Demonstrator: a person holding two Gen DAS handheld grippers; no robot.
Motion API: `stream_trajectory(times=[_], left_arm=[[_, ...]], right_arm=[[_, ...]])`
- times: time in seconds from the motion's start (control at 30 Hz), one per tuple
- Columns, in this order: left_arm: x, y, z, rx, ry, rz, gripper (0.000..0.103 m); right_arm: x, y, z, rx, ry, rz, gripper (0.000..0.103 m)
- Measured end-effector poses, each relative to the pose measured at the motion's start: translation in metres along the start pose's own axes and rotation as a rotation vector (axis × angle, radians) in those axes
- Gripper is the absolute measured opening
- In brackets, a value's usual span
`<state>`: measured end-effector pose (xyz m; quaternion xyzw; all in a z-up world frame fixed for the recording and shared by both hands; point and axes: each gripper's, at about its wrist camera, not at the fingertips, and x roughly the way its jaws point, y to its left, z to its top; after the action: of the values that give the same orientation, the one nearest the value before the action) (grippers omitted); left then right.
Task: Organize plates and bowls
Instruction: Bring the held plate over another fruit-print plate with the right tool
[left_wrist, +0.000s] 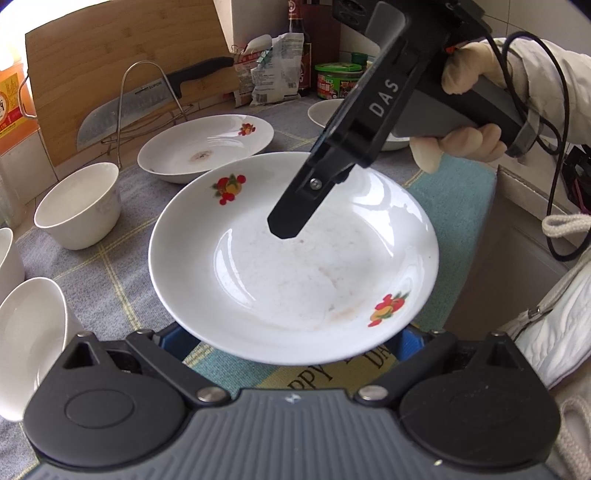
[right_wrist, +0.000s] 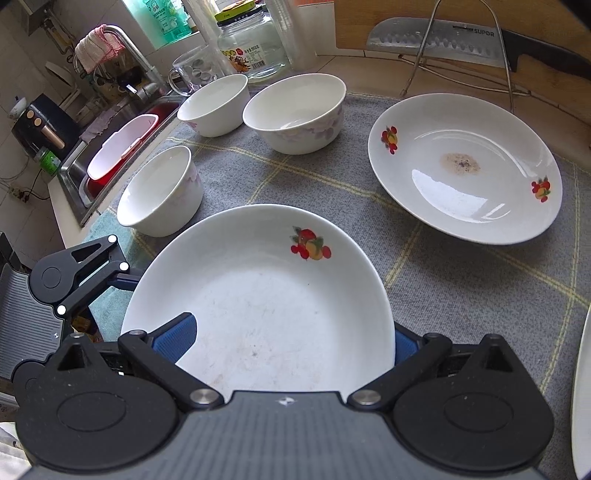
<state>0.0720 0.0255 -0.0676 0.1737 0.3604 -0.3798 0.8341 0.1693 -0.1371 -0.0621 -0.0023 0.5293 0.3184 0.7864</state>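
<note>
The plate (right_wrist: 266, 291) with fruit pictures is in the middle, held up a little over the gray cloth (right_wrist: 461, 288) on the surface. The right hand-held gripper (right_wrist: 291, 339) pinches the plate's near edge, one blue pad (right_wrist: 177, 334) on top and the other under the rim at 4 o'clock. The left hand-held gripper (left_wrist: 291, 345) is at the plate's other edge, with a blue pad (left_wrist: 408, 341) peeking out on each side. The rim hides its tips, so I cannot tell if it is squeezing the plate or not.

A second plate (right_wrist: 465, 166) with a brown spot sits at 2 o'clock in the right view, apart from the held one, with bare cloth between them. Three white bowls (right_wrist: 295, 110) stand from 10 to 12 o'clock. The nearest bowl (right_wrist: 160, 190) is just beside the held plate's rim.

The sink (right_wrist: 85, 173) edge at 9 o'clock shows only in the right view. Only the left view shows the gloved hand (left_wrist: 461, 144), the cutting board (left_wrist: 110, 62), and the surface's drop-off at 3 o'clock. Another white dish (left_wrist: 325, 110) at 1 o'clock there is mostly hidden.
</note>
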Motion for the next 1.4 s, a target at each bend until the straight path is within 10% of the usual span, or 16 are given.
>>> stream_trajectory(times=[1.4], left_arm=[[0.108, -0.079, 0.149, 0.109, 0.003, -0.079, 0.101]], right_arm=[[-0.115, -0.163, -0.049, 0.124, -0.126, -0.101, 0.103]])
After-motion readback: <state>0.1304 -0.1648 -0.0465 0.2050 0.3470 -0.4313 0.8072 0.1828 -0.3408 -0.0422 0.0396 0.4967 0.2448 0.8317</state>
